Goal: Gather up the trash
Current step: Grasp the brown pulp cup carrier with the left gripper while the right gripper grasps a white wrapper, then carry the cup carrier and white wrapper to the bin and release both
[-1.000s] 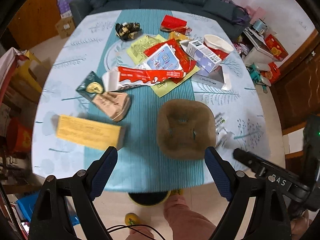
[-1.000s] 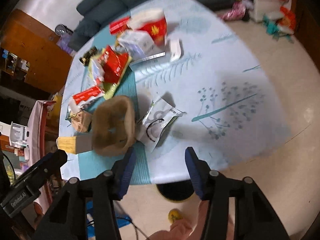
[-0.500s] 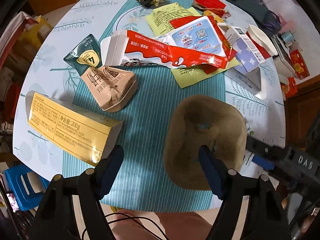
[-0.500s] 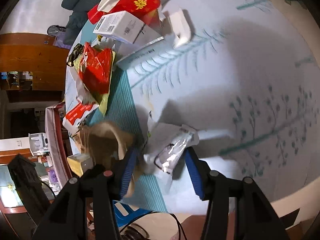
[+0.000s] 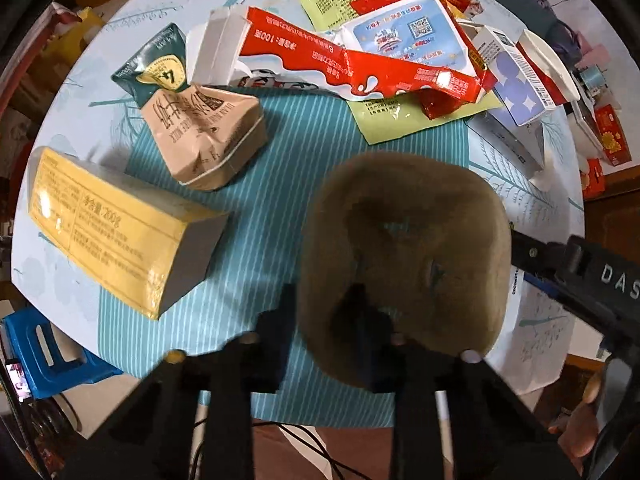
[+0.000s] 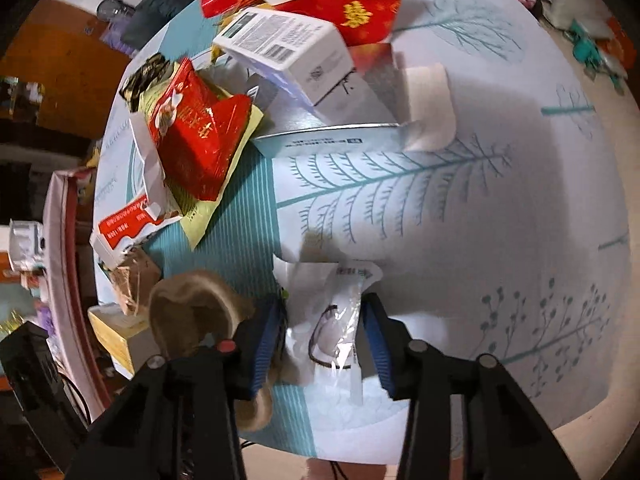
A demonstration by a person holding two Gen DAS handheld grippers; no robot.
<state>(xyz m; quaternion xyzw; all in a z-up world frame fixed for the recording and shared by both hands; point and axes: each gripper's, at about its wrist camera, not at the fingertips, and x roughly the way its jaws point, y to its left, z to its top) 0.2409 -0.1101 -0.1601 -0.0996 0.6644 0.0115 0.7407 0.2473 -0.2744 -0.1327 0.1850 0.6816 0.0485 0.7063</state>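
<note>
Left wrist view:
L hand-held gripper (image 5: 324, 320): fingers (image 5: 280, 332) narrowed around near rim of brown felt basket (image 5: 404, 256); one finger outside the rim, other inside. Looks clamped on the rim, tho motion blur makes contact hard to confirm.
Basket: on teal striped runner (image 5: 280, 184), near front edge of tabletop (image 5: 80, 92), towards front-right.
Yellow box (image 5: 116, 228): front-left of tabletop, just left of basket, apart from it.
Brown crumpled carton (image 5: 204, 132): behind yellow box, touching green sachet (image 5: 156, 68) at its back.
Red/white long carton (image 5: 340, 68): mid tabletop, lying across pale green wrapper (image 5: 400, 120); blue-white pouch (image 5: 404, 36) on top of the pile.
White/purple box (image 5: 512, 76): right side, next to red paper cup (image 5: 544, 60).
R tool's black arm (image 5: 580, 280): just right of basket.

Right wrist view:
R hand-held gripper (image 6: 324, 340): jaws part-open, blue pads (image 6: 264, 340) either side of clear plastic wrapper (image 6: 340, 320); pads close to it, can't tell if they press it.
Wrapper: flat on tabletop (image 6: 520, 200) at front edge, just right of basket (image 6: 192, 308), black loop visible inside.
Trash pile: red foil bag (image 6: 196, 136) on green wrapper at left-centre; white barcode box (image 6: 284, 52) and red cup (image 6: 352, 4) at far side; flat grey-blue carton (image 6: 332, 140) with white flap beside them.
</note>
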